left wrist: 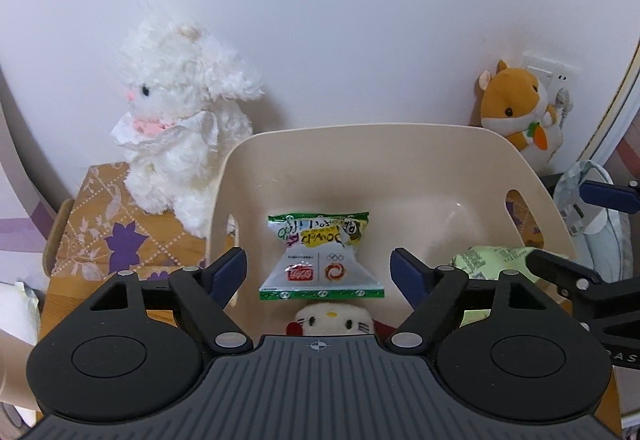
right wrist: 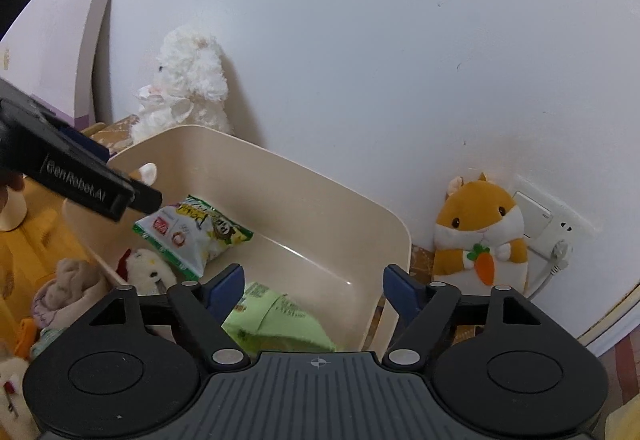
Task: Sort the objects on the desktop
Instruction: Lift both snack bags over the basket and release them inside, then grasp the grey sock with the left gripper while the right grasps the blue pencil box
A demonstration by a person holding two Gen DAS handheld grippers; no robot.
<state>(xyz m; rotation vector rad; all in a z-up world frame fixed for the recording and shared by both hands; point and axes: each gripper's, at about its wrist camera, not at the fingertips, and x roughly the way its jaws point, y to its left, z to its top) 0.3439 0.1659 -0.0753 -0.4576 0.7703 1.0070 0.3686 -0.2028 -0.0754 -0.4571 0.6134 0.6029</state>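
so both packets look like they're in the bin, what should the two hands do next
Probably lift both grippers back out of the cream plastic bin. The left gripper is open around the white-and-green snack packet without pressing it, and the right gripper is open over the pale green packet.

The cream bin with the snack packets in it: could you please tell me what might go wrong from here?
1. The white-and-green snack packet lies between the open left gripper fingers, leaning tilted over the white cat toy; it may slide off.
2. The right gripper, also open, hangs over the light green packet near the bin wall; the two grippers are close and could bump.
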